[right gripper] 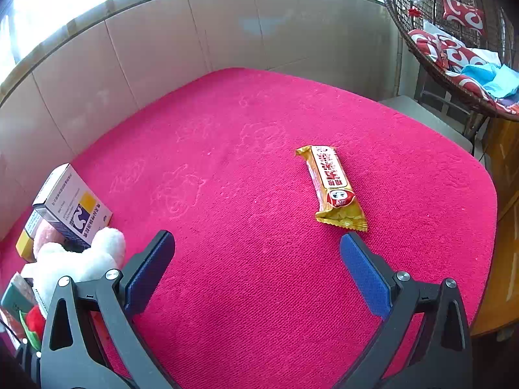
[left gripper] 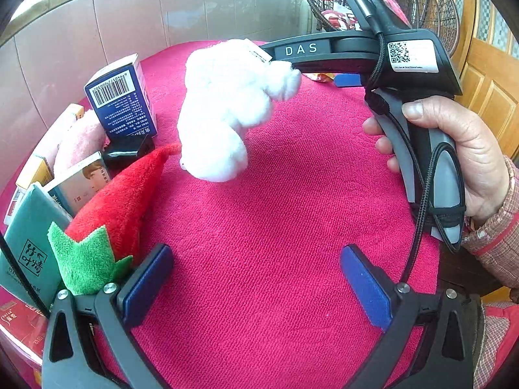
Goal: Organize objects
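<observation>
My left gripper [left gripper: 256, 269] is open over bare red cloth, nothing between its blue pads. A red plush with green leaves [left gripper: 123, 201] lies against its left finger. Behind that are a white plush toy [left gripper: 220, 110], a dark blue box [left gripper: 121, 97] with a barcode, a pink plush [left gripper: 81, 142] and several small boxes. My right gripper [right gripper: 256, 259] is open and holds nothing. The white plush toy [right gripper: 74, 259] sits outside its left finger. A yellow snack bar [right gripper: 334, 184] lies just beyond its right fingertip. A hand [left gripper: 470, 162] holds that gripper's grip.
The table wears a red cloth [right gripper: 227, 149], with a tiled wall [right gripper: 162, 48] behind and to the left. A wicker chair with red cushions [right gripper: 454, 42] hangs at the far right, and a wooden door [left gripper: 486, 81] stands there too. A green packet [left gripper: 26, 243] leans at the left edge.
</observation>
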`<state>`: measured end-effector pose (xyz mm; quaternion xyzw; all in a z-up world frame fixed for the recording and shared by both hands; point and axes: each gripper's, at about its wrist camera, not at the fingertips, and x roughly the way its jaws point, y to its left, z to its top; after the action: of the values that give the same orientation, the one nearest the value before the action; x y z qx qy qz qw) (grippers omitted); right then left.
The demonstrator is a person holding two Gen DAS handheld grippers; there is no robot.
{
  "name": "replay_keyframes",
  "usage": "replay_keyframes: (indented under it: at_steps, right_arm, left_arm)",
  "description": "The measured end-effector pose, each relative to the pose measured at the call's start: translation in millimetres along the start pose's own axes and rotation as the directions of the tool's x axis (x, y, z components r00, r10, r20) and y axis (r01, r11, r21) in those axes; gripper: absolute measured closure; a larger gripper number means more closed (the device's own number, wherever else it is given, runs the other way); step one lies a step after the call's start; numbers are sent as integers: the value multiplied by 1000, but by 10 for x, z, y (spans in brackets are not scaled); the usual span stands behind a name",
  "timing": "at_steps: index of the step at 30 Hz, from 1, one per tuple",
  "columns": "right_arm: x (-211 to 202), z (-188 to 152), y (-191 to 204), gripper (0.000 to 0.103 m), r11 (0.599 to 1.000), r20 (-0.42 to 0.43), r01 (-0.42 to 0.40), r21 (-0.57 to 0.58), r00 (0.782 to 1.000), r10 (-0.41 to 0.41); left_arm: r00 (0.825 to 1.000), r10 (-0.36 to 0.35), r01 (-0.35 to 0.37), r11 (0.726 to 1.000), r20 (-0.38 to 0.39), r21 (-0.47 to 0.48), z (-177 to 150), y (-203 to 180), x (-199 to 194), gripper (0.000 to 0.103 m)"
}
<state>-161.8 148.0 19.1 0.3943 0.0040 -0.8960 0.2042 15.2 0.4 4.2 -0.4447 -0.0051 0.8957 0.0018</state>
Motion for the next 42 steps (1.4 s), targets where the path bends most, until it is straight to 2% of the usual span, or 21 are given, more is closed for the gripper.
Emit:
replay_keyframes:
  at_steps: [42]
  right_arm:
    - [-27, 2, 44, 0, 1000, 18, -10, -16, 1000, 11]
  left_arm:
    - [1000, 0, 0, 1000, -1, 1, 16, -8, 21, 0]
